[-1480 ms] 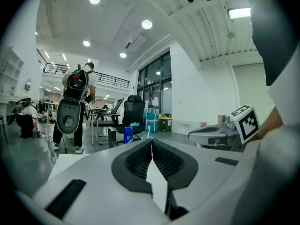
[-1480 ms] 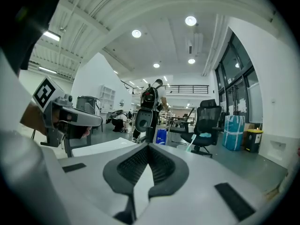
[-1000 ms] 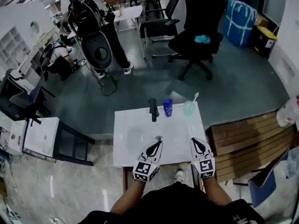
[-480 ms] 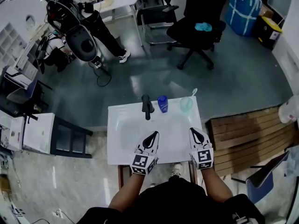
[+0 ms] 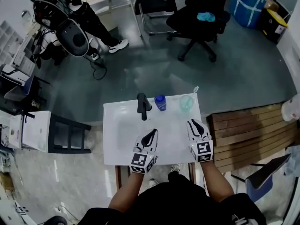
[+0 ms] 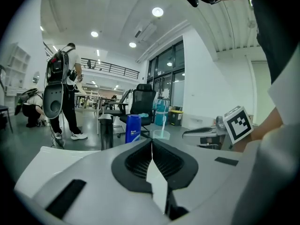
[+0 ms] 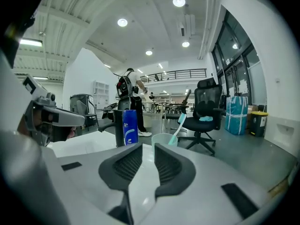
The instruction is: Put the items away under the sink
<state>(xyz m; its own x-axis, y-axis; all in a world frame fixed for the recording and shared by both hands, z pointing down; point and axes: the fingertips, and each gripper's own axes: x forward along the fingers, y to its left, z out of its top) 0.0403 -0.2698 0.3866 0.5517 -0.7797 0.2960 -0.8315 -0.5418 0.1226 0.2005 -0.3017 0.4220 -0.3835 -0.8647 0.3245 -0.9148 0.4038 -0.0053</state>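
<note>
Blue bottle (image 5: 160, 102) and cup (image 5: 186, 103) stood far on the counter (image 5: 117, 142). Left tool (image 5: 152, 134) was pressed together; right tool (image 5: 193, 124), empty, had just opened a little.

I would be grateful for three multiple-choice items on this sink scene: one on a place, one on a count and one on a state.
1. Where does the blue bottle stand?
A. between the faucet and the cup
B. in the basin
C. on the floor

2. How many toothbrushes stand in the cup?
A. none
B. one
C. three

3. How are the left gripper's jaws?
A. wide apart
B. clamped on the bottle
C. together, nothing between

Answers: 1 A, the head view shows it in line between them; 2 B, a single handle leans out of the cup; 3 C, its own view shows the pads meeting.
</note>
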